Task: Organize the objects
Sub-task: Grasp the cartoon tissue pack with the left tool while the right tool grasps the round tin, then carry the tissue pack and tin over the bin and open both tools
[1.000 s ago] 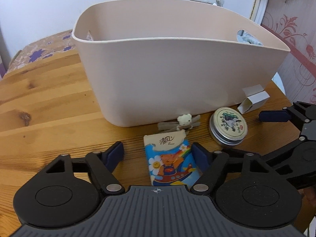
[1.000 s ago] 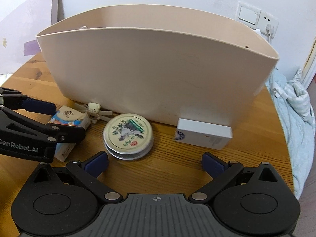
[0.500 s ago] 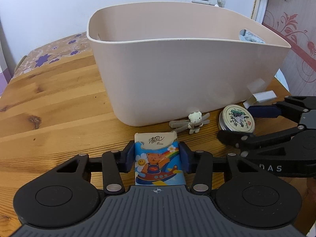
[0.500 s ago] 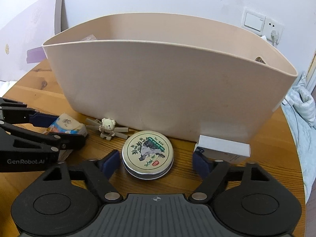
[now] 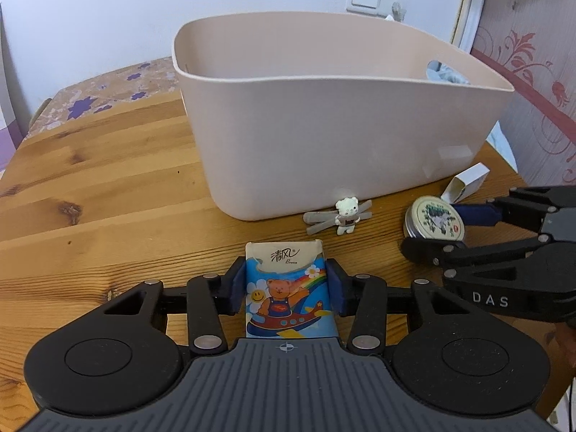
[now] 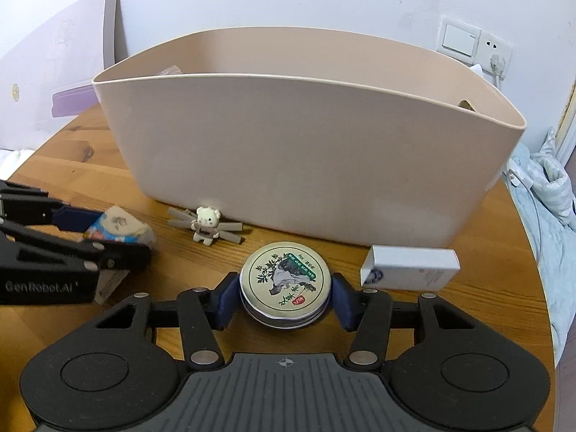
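A blue cartoon-bear tissue pack (image 5: pixel 284 262) lies on the wooden table (image 5: pixel 108 198), and my left gripper (image 5: pixel 286 289) is shut on its two sides. To its right sits a round silver tin (image 6: pixel 284 277) with a plant picture on the lid. My right gripper (image 6: pixel 285 297) is closing its jaws around the tin, and both blue pads touch its rim. The left wrist view shows the tin (image 5: pixel 435 217) between the right gripper's fingers (image 5: pixel 471 212). A large beige bin (image 6: pixel 306 162) stands just behind both objects.
A small white bear clip (image 6: pixel 206 223) lies against the bin's base between the two grippers. A white carton (image 6: pixel 410 266) lies right of the tin. The table edge curves close on the right, with pale blue cloth (image 6: pixel 547 194) beyond. A wall stands behind the bin.
Both grippers drew their jaws in: the left closed on the tissue pack, the right came in around the tin until its pads met it. The bin looks slightly farther away.
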`<state>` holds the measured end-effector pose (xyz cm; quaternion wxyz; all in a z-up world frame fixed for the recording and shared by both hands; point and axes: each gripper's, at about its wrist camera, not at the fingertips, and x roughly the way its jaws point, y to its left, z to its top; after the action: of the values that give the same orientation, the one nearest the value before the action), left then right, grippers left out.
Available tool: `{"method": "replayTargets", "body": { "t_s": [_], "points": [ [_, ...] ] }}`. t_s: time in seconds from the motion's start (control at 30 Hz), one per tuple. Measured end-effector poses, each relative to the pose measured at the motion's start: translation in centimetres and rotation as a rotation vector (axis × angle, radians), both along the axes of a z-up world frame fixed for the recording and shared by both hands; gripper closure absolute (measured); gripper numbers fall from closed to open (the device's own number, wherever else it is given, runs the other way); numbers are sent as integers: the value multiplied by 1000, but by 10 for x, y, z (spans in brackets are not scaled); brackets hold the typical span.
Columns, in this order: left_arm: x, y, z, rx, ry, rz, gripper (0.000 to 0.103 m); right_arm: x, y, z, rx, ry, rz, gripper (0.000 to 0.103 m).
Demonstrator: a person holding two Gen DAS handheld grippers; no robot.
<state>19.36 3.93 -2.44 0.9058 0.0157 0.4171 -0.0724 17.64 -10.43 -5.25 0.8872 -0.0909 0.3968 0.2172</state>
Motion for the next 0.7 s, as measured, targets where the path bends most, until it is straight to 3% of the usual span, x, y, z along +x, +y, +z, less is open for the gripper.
{"method": "replayTargets", "body": {
  "t_s": [0.7],
  "points": [
    [-33, -3, 44, -31, -100, -35, 57, -38, -25, 45, 15, -93, 9, 52]
  ]
}}
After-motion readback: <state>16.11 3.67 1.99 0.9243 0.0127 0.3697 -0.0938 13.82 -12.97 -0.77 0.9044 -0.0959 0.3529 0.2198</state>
